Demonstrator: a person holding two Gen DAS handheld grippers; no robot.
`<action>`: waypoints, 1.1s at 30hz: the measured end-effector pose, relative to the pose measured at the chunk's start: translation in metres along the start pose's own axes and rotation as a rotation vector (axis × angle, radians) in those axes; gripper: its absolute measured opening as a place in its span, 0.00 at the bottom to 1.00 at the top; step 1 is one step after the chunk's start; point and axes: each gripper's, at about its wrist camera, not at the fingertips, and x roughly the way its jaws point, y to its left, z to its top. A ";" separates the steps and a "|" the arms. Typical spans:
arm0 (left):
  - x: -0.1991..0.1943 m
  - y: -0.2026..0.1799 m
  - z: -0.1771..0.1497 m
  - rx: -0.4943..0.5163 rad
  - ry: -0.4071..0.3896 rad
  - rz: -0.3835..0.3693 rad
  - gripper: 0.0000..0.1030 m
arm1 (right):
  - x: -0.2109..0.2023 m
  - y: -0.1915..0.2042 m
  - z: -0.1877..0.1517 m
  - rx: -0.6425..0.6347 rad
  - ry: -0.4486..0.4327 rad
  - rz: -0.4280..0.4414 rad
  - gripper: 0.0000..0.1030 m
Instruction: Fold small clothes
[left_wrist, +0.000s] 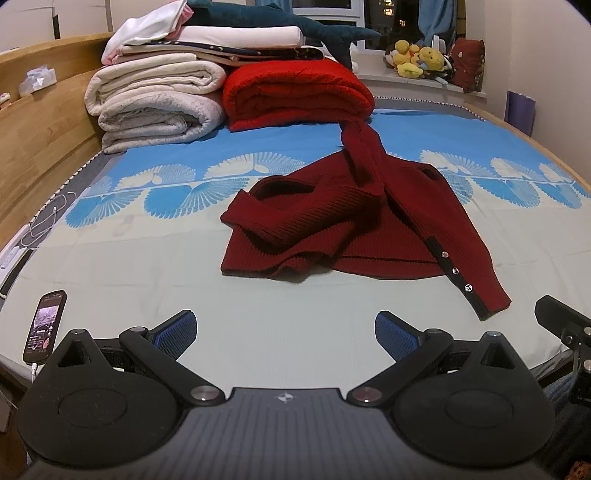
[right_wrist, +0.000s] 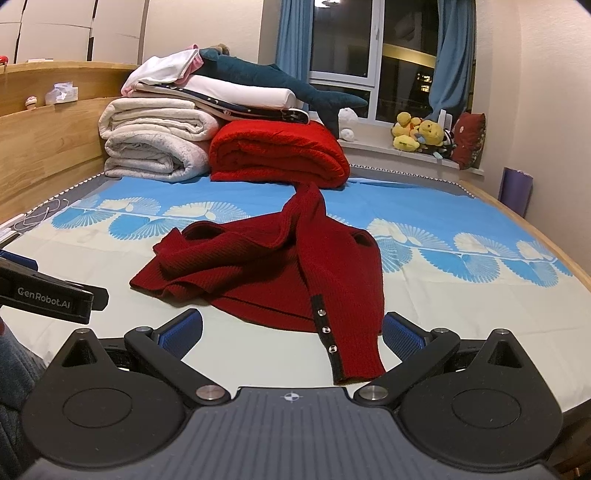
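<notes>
A dark red knit cardigan (left_wrist: 332, 229) lies crumpled on the bed sheet (left_wrist: 147, 273), one sleeve stretched back toward the folded blankets. Its button strip with silver snaps (left_wrist: 456, 271) runs to the near right corner. My left gripper (left_wrist: 284, 332) is open and empty, hovering short of the cardigan's near edge. In the right wrist view the cardigan (right_wrist: 258, 266) lies straight ahead, and its buttoned corner (right_wrist: 354, 362) reaches between the fingers of my open right gripper (right_wrist: 293, 334). The jaws are apart and not closed on the cloth.
Folded white blankets (left_wrist: 155, 107) and a red blanket (left_wrist: 295, 92) are stacked at the head of the bed. A phone (left_wrist: 46, 325) on a cable lies at the near left. A wooden rail (left_wrist: 44, 147) borders the left side. Plush toys (right_wrist: 421, 136) sit on the windowsill.
</notes>
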 end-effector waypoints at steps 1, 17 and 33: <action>0.000 0.000 -0.001 0.000 0.000 0.000 1.00 | 0.000 0.001 0.000 -0.001 0.001 0.000 0.99; 0.001 -0.001 -0.003 -0.004 0.003 0.003 1.00 | 0.004 0.000 -0.004 0.010 0.008 0.005 0.99; 0.008 -0.001 -0.005 -0.010 0.017 0.006 1.00 | 0.010 0.003 -0.007 0.009 0.027 0.012 0.99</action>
